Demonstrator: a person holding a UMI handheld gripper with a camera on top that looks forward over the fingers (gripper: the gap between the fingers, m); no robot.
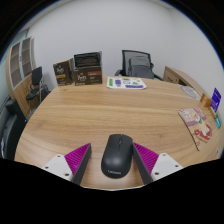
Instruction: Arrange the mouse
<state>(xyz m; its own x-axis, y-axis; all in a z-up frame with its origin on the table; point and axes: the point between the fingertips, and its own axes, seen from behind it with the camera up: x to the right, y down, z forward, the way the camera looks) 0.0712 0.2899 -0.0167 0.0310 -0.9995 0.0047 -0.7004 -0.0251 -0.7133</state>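
A black wireless mouse (115, 157) lies on the wooden table (110, 110), close to its near edge. It sits between the two fingers of my gripper (113, 152), with its long axis pointing away from me. The left finger's magenta pad (79, 157) stands off the mouse with a visible gap. On the other side, the right pad (148, 156) is very near the mouse's flank. My gripper is open and the mouse rests on the table by its own weight.
Two dark boxes (80, 70) stand at the table's far left edge, and a white and green flat item (127, 83) lies at the far middle. Booklets (198, 122) and a blue item (216, 98) sit at the right. Office chairs (138, 63) stand behind the table.
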